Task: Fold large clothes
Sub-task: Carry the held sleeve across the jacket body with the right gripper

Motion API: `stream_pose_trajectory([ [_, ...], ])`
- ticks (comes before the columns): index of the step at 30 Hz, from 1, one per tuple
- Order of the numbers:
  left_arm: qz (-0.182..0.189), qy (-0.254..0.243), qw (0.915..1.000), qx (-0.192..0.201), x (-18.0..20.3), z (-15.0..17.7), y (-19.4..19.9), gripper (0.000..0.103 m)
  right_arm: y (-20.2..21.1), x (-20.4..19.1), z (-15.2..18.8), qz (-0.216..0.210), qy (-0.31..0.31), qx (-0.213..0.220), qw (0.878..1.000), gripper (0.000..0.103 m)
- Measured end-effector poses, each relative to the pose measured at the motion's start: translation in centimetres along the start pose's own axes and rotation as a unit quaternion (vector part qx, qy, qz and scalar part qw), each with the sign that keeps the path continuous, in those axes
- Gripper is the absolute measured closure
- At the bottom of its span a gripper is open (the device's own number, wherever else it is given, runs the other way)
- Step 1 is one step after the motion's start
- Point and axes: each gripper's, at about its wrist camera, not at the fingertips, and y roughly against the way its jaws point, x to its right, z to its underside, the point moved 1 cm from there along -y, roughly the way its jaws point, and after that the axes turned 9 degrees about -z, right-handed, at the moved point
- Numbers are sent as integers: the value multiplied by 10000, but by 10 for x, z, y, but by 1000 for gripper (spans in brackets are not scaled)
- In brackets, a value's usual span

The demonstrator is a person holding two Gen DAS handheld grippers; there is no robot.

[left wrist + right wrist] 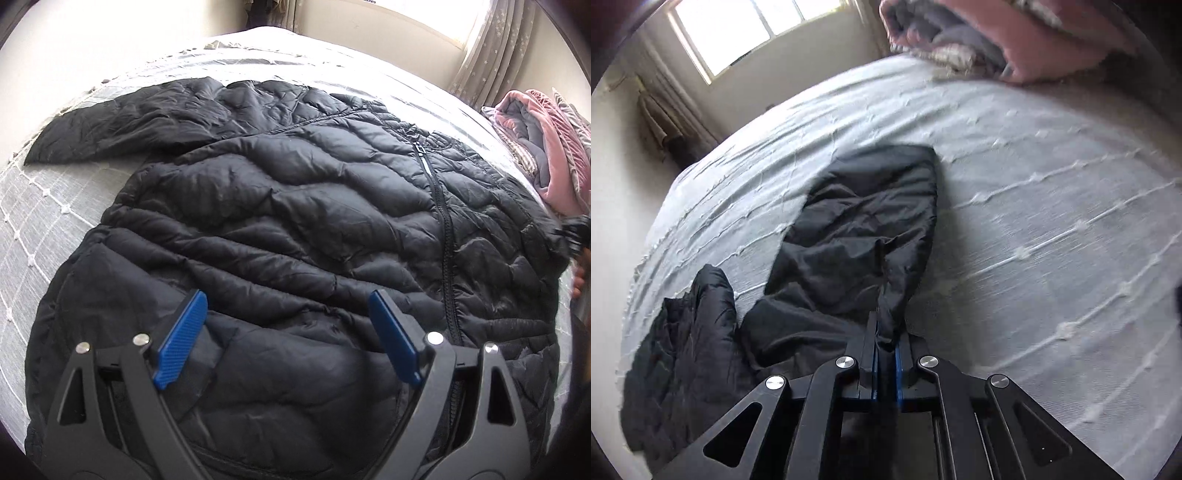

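Blue pads on the left gripper point(288, 317) stand wide apart, holding nothing, just above the black puffy jacket point(295, 221). That jacket lies spread out, zipper up, on the gray bed cover point(44, 206). One sleeve point(122, 122) sticks out to the side. Over on the other side, the right gripper point(885, 350) is pinched tight on the other sleeve point(864, 221), though this view is blurry, so how much cloth it has is hard to say. Puffy cloth is slippery. If the pinch is thin, the sleeve may slide out. Pulling hard could drag the whole jacket crooked, since nothing holds it down.
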Motion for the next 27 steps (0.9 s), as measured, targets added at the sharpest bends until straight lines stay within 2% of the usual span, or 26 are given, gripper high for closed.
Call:
stream_pose_trajectory([
  [1, -24, 12, 10000, 5, -1, 0, -1, 14, 28, 5, 7, 193, -15, 274, 9994, 98],
  [3, -24, 69, 10000, -27, -2, -1, -3, 14, 68, 11, 22, 290, 3, 592, 9978, 98],
  [5, 1, 109, 9999, -63, -4, -1, -4, 14, 101, 16, 45, 240, 28, 704, 9972, 98],
  [7, 40, 153, 9998, -79, -6, -2, -4, 14, 116, 23, 67, 93, -92, 575, 9983, 95],
  [9, 96, 212, 9997, -98, -9, -3, -4, 14, 122, 30, 89, -263, -189, 306, 9990, 93],
  [13, 187, 298, 9993, -135, -12, -5, -3, 14, 138, 34, 122, -558, 175, -14, 9983, 89],
  [15, 199, 288, 9993, -139, -11, -4, -3, 14, 138, 52, 121, -820, -67, -177, 9965, 89],
  [18, 242, 289, 9992, -136, -11, -4, -1, 14, 148, 101, 110, -1066, -1109, 123, 9880, 85],
  [20, 278, 330, 9990, -138, -12, -5, 0, 14, 144, 135, 100, -1214, -1770, 240, 9764, 75],
  [21, 289, 346, 9989, -144, -12, -5, 0, 14, 138, 150, 96, -1218, -2009, 184, 9718, 59],
  [22, 297, 358, 9988, -150, -12, -6, 0, 14, 133, 160, 95, -1155, -2171, 135, 9692, 49],
  [24, 297, 363, 9988, -152, -13, -6, 0, 14, 126, 179, 91, -864, -2427, 121, 9662, 49],
  [27, 282, 352, 9989, -156, -14, -6, -1, 14, 130, 204, 86, -593, -2544, 412, 9644, 47],
])
